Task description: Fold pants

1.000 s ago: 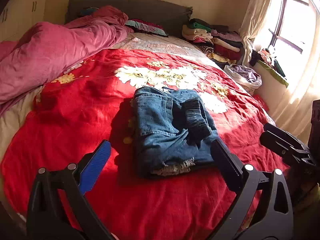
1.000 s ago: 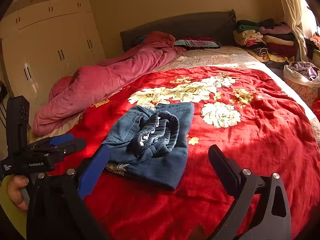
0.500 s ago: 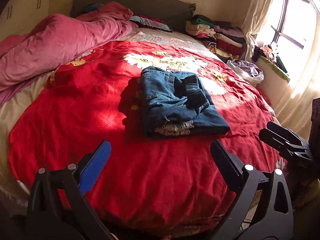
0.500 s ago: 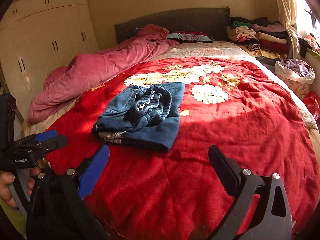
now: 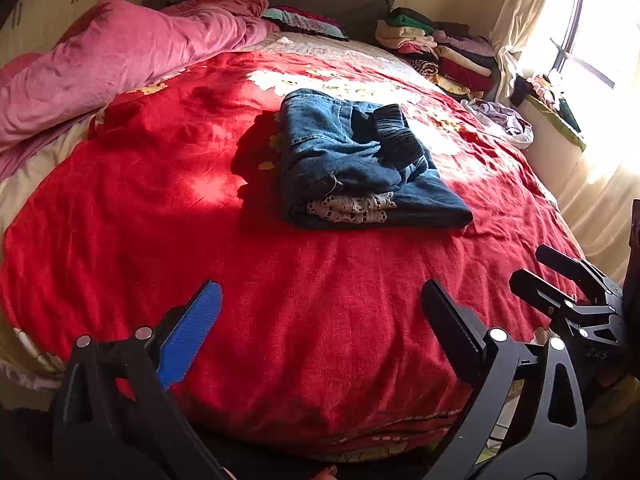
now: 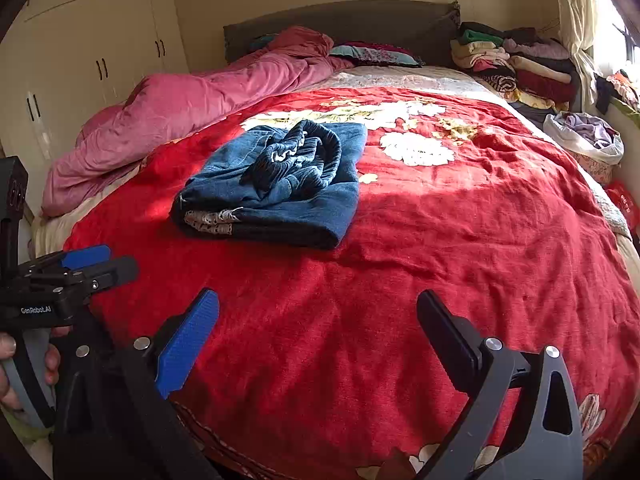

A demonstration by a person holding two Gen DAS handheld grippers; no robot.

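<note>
Blue denim pants [image 5: 360, 160] lie folded in a compact stack on the red floral blanket [image 5: 280, 300], with a dark ribbed waistband bunched on top and a lace trim at the near edge. They also show in the right wrist view [image 6: 280, 188]. My left gripper [image 5: 320, 312] is open and empty, near the foot of the bed, well short of the pants. My right gripper [image 6: 316, 320] is open and empty, also back from the pants. The right gripper shows at the right edge of the left wrist view [image 5: 568, 288]; the left gripper shows at the left edge of the right wrist view [image 6: 80, 268].
A pink duvet [image 6: 192, 108] is heaped along the bed's left side. Stacked folded clothes [image 6: 512, 64] sit by the headboard at the right. A basket of laundry [image 6: 588, 136] stands beside the bed near the window. White wardrobes [image 6: 80, 60] stand at the left.
Both grippers have pulled back from the pants toward the foot of the bed, still open. The folded pants have stayed in place.
</note>
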